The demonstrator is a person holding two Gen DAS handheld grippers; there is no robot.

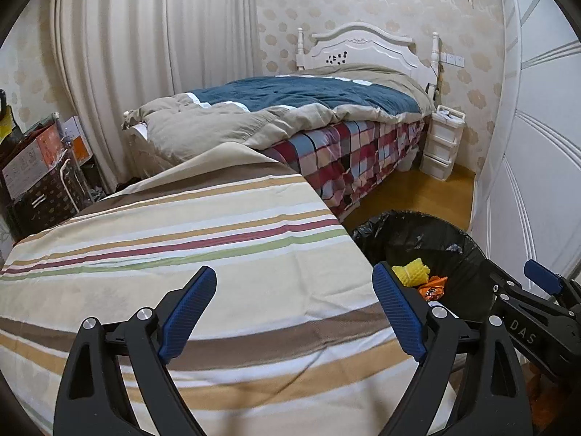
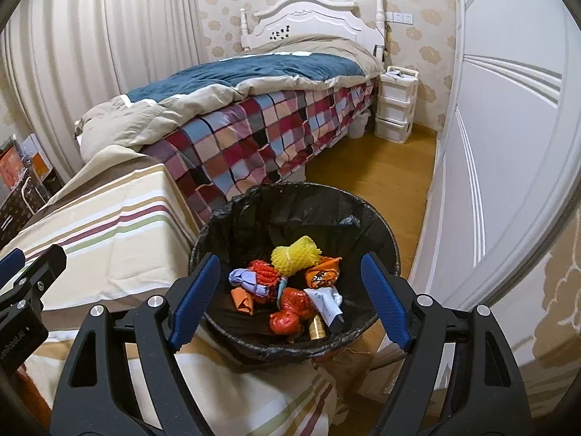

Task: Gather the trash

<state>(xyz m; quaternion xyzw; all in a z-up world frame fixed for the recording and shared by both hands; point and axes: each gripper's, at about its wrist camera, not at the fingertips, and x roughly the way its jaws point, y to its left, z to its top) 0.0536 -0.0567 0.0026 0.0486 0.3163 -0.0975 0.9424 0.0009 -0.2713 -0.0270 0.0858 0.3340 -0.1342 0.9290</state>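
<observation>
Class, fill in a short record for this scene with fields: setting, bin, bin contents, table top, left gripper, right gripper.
setting: bedroom, bed behind
bin: black-lined bin beside the striped tablecloth
bin contents: yellow foam net, red wrappers, orange wrapper, purple scrap
table top: no trash visible
left gripper: open, empty, over cloth
right gripper: open, empty, over bin

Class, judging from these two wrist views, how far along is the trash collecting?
Done: the black-lined bin holds a yellow foam net, red wrappers and other crumpled scraps. In hand: nothing; the left gripper and right gripper are both open and empty. Left: no loose trash shows on the striped cloth, so it looks nearly finished.
</observation>
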